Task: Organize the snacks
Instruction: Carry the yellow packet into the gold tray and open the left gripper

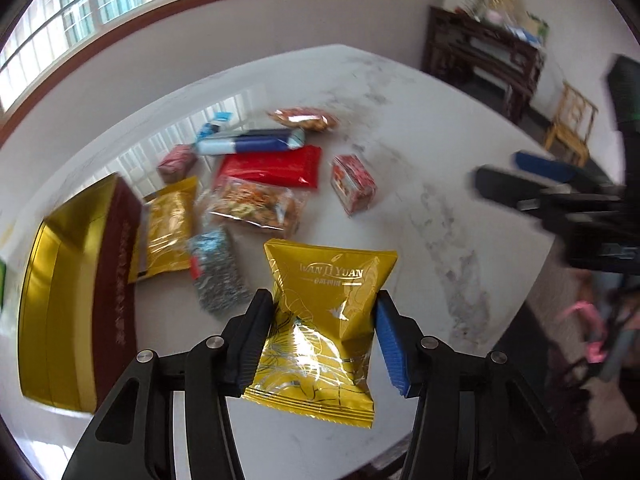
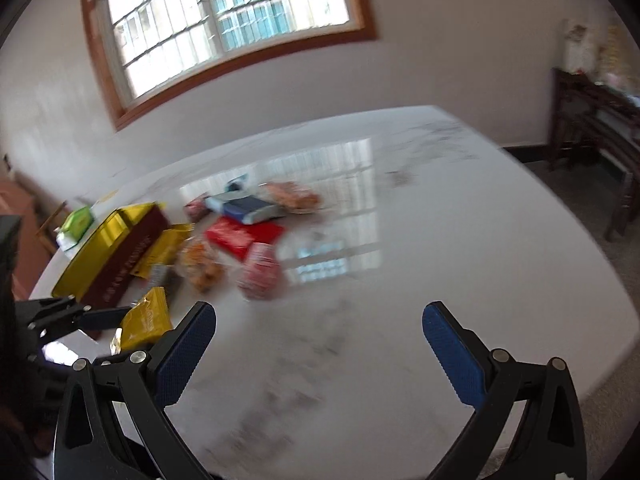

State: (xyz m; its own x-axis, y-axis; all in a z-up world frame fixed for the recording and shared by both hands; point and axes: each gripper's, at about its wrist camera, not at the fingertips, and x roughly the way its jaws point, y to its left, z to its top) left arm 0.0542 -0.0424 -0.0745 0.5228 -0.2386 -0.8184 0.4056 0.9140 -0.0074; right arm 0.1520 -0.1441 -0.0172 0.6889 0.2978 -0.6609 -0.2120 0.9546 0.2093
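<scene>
My left gripper is shut on a yellow foil snack packet, which hangs above the white marble table; the black and blue pads press its sides. The same packet and the left gripper show at the left of the right wrist view. A gold and maroon box lies open at the left. Beside it lie several loose snacks: a red packet, a clear cracker bag, a second yellow packet and a small red box. My right gripper is open over bare table with nothing between its fingers.
A green pack lies behind the box. A dark wooden cabinet and a wooden chair stand beyond the table's far right edge. Bare tabletop stretches to the right of the snacks. A window fills the wall behind.
</scene>
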